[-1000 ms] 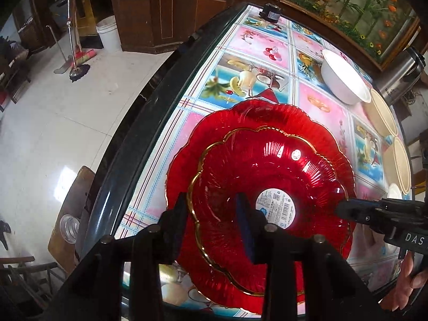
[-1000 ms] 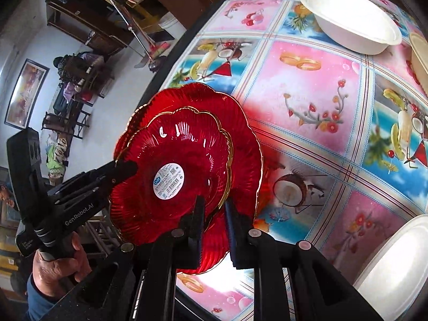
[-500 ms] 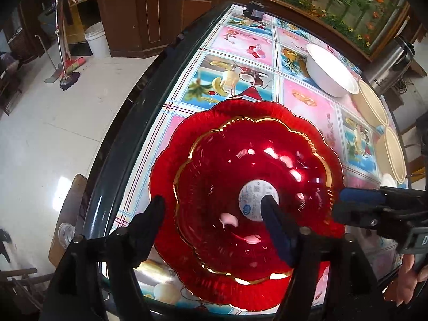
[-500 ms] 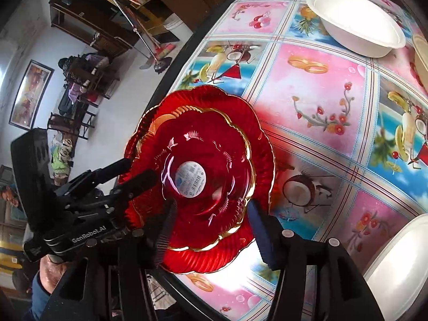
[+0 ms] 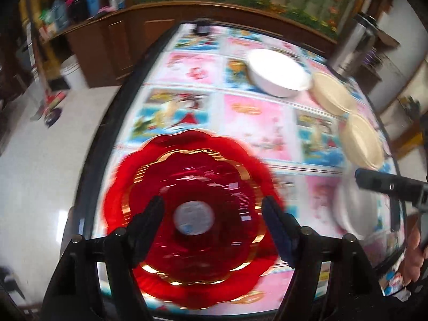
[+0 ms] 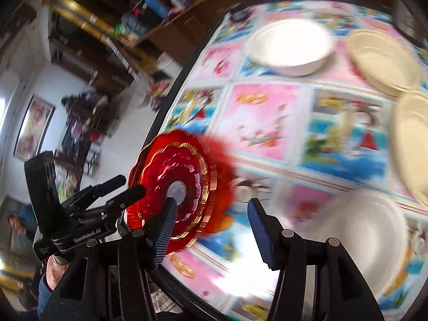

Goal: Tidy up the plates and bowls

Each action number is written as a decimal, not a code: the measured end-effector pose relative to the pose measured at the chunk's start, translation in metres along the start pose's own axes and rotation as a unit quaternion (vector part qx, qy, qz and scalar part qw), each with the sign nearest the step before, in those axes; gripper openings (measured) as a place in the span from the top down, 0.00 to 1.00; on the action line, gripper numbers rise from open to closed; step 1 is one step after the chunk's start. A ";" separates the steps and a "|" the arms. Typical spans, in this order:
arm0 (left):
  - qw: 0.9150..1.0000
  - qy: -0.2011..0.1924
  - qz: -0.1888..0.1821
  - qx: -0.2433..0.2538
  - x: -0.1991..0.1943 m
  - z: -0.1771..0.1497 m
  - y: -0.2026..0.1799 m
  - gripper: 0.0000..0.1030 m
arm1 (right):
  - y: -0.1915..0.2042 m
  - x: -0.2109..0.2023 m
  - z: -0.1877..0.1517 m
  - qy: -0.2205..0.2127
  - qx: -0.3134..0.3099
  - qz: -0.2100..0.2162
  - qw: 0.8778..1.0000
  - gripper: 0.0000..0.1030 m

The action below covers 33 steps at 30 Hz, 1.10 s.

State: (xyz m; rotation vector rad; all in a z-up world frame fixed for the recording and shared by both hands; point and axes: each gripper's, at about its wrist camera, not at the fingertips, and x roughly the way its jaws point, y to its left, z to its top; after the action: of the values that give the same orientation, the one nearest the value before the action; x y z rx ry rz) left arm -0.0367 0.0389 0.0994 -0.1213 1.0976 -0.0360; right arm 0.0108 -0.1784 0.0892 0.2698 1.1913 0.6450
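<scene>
Scalloped red glass plates with gold rims (image 5: 187, 208) are seen stacked, the smaller (image 6: 174, 184) nested in the larger, at the near left edge of the table covered with a pink-and-blue picture cloth (image 5: 256, 123); a round white label is shown at the centre of the upper plate. Both views are blurred by motion. The left gripper (image 5: 214, 222) is held over the stack with its fingers spread wide, nothing being pinched between them. Farther along the table a deep white bowl (image 5: 278, 76) is set near the far edge, and two shallow cream plates (image 5: 347, 117) are laid beside it towards the right edge. A pale white dish (image 6: 366, 238) is placed at the near right. The right gripper (image 6: 211, 230) is likewise spread apart and empty, just right of the red stack.
</scene>
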 end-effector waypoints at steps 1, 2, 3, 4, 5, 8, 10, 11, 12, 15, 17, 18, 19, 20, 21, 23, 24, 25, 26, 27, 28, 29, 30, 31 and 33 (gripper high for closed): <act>1.000 0.002 -0.008 0.014 0.001 0.002 -0.013 0.28 | -0.010 -0.011 -0.003 -0.013 0.013 -0.006 1.000 0.42; 1.000 0.003 -0.014 0.022 0.002 0.004 -0.022 0.28 | -0.018 -0.019 -0.004 -0.021 0.023 -0.010 0.999 0.42; 0.999 0.005 -0.022 0.032 0.005 0.006 -0.033 0.28 | -0.033 -0.032 -0.008 -0.034 0.044 -0.017 0.998 0.42; 0.999 0.008 -0.028 0.042 0.008 0.007 -0.044 0.28 | -0.041 -0.040 -0.011 -0.042 0.056 -0.020 0.997 0.42; 0.998 0.011 -0.034 0.050 0.010 0.008 -0.053 0.28 | -0.055 -0.051 -0.016 -0.055 0.077 -0.027 0.995 0.42; 0.995 0.024 -0.057 0.077 0.021 0.009 -0.082 0.28 | -0.084 -0.072 -0.029 -0.076 0.116 -0.049 0.989 0.43; 0.993 0.036 -0.076 0.084 0.029 0.012 -0.096 0.28 | -0.103 -0.081 -0.039 -0.082 0.142 -0.059 0.985 0.43; 0.992 0.041 -0.086 0.081 0.032 0.015 -0.100 0.28 | -0.112 -0.084 -0.044 -0.082 0.154 -0.059 0.983 0.43; 0.992 0.045 -0.089 0.080 0.036 0.019 -0.105 0.28 | -0.120 -0.088 -0.050 -0.081 0.165 -0.058 0.981 0.43; 0.990 0.056 -0.100 0.087 0.043 0.026 -0.118 0.28 | -0.130 -0.094 -0.059 -0.082 0.179 -0.063 0.978 0.43; 0.987 0.068 -0.114 0.092 0.049 0.023 -0.130 0.28 | -0.137 -0.093 -0.064 -0.076 0.182 -0.069 0.978 0.43; 0.985 0.073 -0.123 0.096 0.052 0.021 -0.134 0.28 | -0.140 -0.093 -0.066 -0.076 0.186 -0.070 0.977 0.43; 0.982 0.081 -0.136 0.104 0.056 0.016 -0.142 0.28 | -0.140 -0.092 -0.068 -0.072 0.187 -0.066 0.977 0.43; 0.981 0.085 -0.135 0.110 0.059 0.013 -0.148 0.29 | -0.140 -0.089 -0.071 -0.065 0.181 -0.059 0.980 0.43; 0.980 0.090 -0.131 0.120 0.061 0.010 -0.153 0.35 | -0.138 -0.086 -0.073 -0.063 0.175 -0.063 0.981 0.43; 0.978 0.099 -0.121 0.141 0.068 0.003 -0.164 0.49 | -0.138 -0.078 -0.077 -0.052 0.169 -0.075 0.981 0.43; 0.976 0.104 -0.120 0.148 0.071 0.000 -0.167 0.54 | -0.138 -0.072 -0.077 -0.044 0.167 -0.073 0.982 0.43; 0.975 0.106 -0.120 0.153 0.073 -0.002 -0.169 0.57 | -0.138 -0.066 -0.079 -0.036 0.166 -0.084 0.982 0.48; 0.974 0.108 -0.118 0.161 0.075 -0.005 -0.172 0.66 | -0.139 -0.062 -0.080 -0.029 0.165 -0.095 0.981 0.53; 0.972 0.112 -0.120 0.166 0.077 -0.008 -0.174 0.72 | -0.140 -0.057 -0.081 -0.020 0.164 -0.091 0.982 0.70; 0.970 0.117 -0.127 0.170 0.078 -0.011 -0.176 0.74 | -0.142 -0.053 -0.083 -0.012 0.171 -0.078 0.982 0.84; 0.969 0.116 -0.127 0.176 0.077 -0.014 -0.179 0.75 | -0.142 -0.049 -0.084 -0.008 0.174 -0.076 0.982 0.86; 0.970 0.108 -0.118 0.183 0.075 -0.016 -0.180 0.74 | -0.140 -0.049 -0.084 -0.008 0.170 -0.077 0.982 0.87; 0.970 0.105 -0.115 0.188 0.073 -0.017 -0.180 0.74 | -0.137 -0.049 -0.083 -0.009 0.163 -0.083 0.983 0.87; 0.971 0.100 -0.116 0.182 0.068 -0.016 -0.175 0.74 | -0.132 -0.053 -0.079 -0.019 0.155 -0.083 0.984 0.87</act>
State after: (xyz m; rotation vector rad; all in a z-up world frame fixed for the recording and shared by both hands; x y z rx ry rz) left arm -0.0146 -0.1418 0.0518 0.0870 1.2547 -0.4674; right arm -0.0314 -0.3253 0.0328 0.4376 1.2621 0.3067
